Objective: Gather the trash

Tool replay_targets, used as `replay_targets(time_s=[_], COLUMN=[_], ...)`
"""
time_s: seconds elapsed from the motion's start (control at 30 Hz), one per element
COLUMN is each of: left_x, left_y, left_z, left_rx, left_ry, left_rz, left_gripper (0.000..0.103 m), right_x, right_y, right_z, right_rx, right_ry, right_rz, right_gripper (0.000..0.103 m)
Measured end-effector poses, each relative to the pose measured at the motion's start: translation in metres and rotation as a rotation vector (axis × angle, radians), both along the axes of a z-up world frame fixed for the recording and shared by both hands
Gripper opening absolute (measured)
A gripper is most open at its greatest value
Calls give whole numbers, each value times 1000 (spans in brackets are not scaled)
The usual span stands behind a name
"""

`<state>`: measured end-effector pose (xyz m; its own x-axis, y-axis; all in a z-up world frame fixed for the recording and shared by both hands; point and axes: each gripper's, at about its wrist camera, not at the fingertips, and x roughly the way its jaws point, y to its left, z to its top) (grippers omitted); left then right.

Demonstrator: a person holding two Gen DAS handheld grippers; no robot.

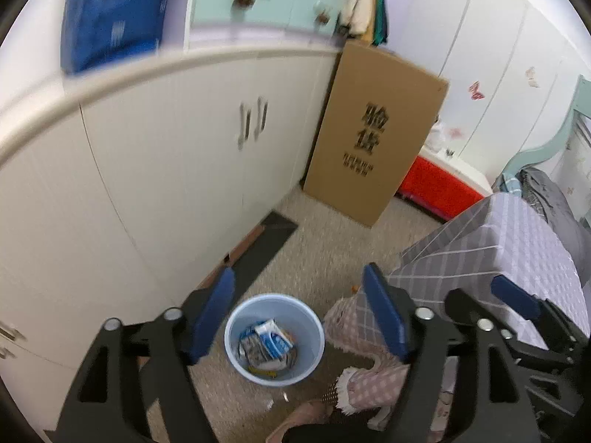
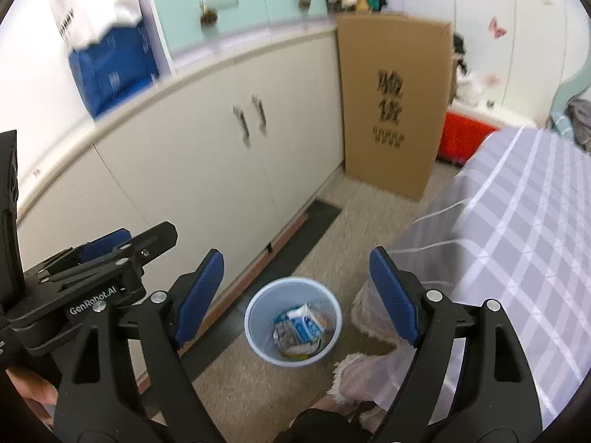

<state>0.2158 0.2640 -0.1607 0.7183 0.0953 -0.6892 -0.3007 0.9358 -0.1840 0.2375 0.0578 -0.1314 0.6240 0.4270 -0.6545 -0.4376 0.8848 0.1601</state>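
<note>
A light blue bin (image 1: pixel 274 337) stands on the speckled floor, seen from above in both wrist views. Crumpled wrappers and a blue-and-white packet (image 1: pixel 267 343) lie inside it. My left gripper (image 1: pixel 299 291) hangs over the bin with its blue pads wide apart and nothing between them. In the right wrist view the bin (image 2: pixel 293 319) with the trash (image 2: pixel 299 328) sits below my right gripper (image 2: pixel 295 273), which is open and empty too. The left gripper's body (image 2: pixel 92 277) shows at that view's left edge; the right gripper's fingers (image 1: pixel 513 297) show at the left view's right edge.
White cabinet doors (image 1: pixel 166 170) run along the left. A tall cardboard box (image 1: pixel 373 136) leans in the corner by a red container (image 1: pixel 439 188). A bed with a checked grey cover (image 2: pixel 517 229) fills the right. Pink fringed slippers (image 1: pixel 369 380) sit on the floor beside the bin.
</note>
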Motion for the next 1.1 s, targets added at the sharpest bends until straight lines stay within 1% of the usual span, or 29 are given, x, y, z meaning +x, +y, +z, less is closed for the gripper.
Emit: replay_targets(time_s=[0.07,0.23,0.4,0.47,0.53,0.63,0.73,0.9,1.1], left_x=[-10,-44,-84,-98,-115,-140,-160,-184,-203], left_y=[-14,-62,-113,-128,-145,-167,-185,-210,-231], left_z=[19,70,114,126,140,158,173,187,190], left_rx=[21,101,174,191,222,242,251,269,290], left_ry=[-42,-166,-283,-321,-365,-415,-437,-478,-495], left_rz=[-18,-78,-129,-143,-146,-168,-189,-212,-226], left_gripper=[75,81,87,89,91,92,93,93,93], right_x=[-15,-54,-95,-114,-129,-153,-177,-207,-234], right_y=[-18,-71,-121,-142,-156,-179,-199,-221,-239], right_z=[21,67,102,114,122,134,143,150,148], right_rx=[13,45,74,83,87,88,100,106,121], right_ry=[-49,-160,-260,-298,-326,-362,-392,-435,-455], right_rz=[-22,-97,-171,-200,-223,-256,-276,-323,-356], right_gripper=[82,87,89,90,91,93,94,95,96])
